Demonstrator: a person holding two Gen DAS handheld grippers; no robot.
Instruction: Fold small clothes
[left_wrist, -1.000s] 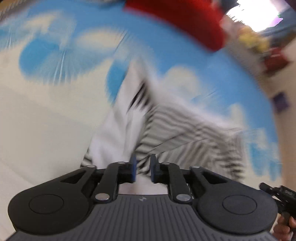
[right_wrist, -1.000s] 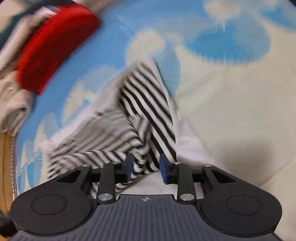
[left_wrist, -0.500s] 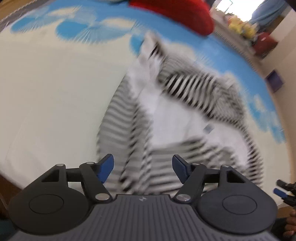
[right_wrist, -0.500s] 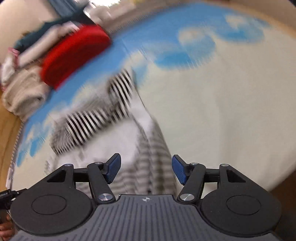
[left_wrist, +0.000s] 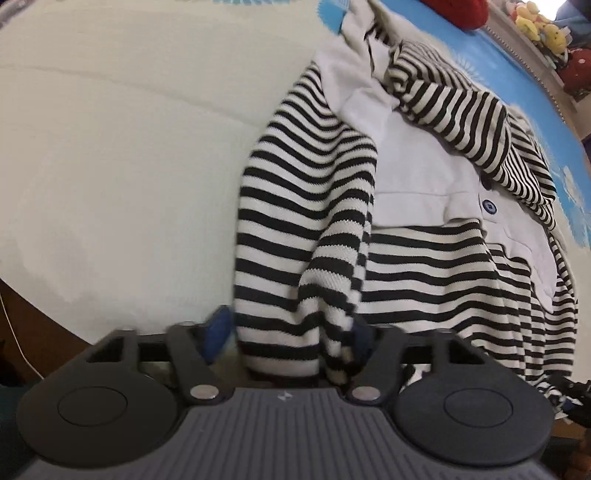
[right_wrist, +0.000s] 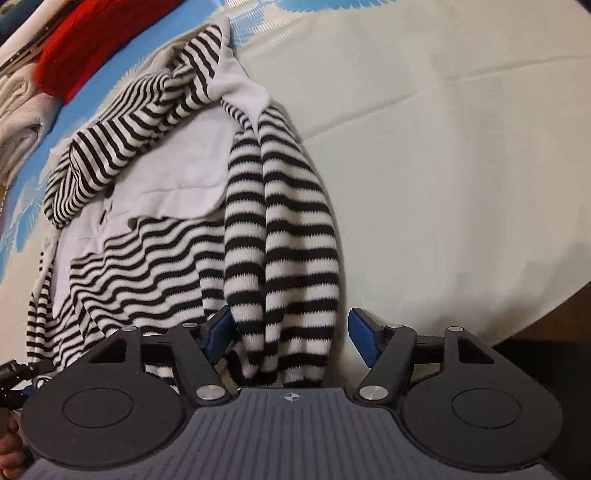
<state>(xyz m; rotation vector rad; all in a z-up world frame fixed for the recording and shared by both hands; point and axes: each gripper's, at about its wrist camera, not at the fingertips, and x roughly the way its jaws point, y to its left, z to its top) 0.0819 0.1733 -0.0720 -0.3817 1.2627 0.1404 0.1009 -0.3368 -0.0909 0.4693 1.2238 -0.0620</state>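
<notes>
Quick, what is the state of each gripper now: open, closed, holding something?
Left gripper: jaws closing around a striped sleeve; firm grip cannot be told.
Right gripper: jaws opening, pads clear of the other striped sleeve between them.

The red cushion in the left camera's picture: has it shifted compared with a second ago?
Cannot tell. The red cushion sits further up in the corner now, but the blue-patterned sheet beside it slid the same way, so the camera moved.
</notes>
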